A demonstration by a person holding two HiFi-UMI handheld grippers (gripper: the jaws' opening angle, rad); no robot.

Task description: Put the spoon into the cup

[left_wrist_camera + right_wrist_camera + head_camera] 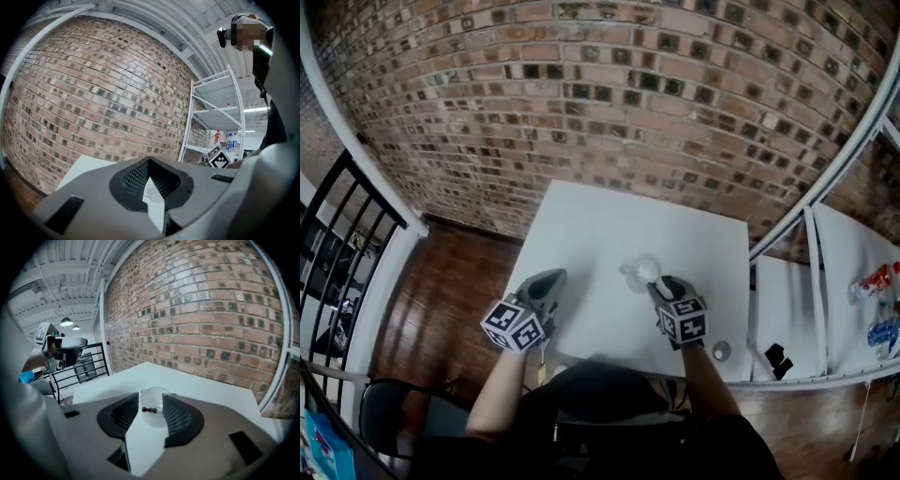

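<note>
Right gripper jaws opening off the cup, dark spoon seemingly inside, left gripper clenched empty, task looks about done

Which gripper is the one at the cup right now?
The right gripper: its opening jaws frame the cup without gripping it. The left gripper hangs well aside, shut.

The head view looked steeply down from above the near edge of the white square table, with the red-brown brick wall beyond its far edge. The left gripper view faced that wall level (white metal shelving at its right). The right gripper view tilted down, close on the small clear cup, which the head view shared.
</note>
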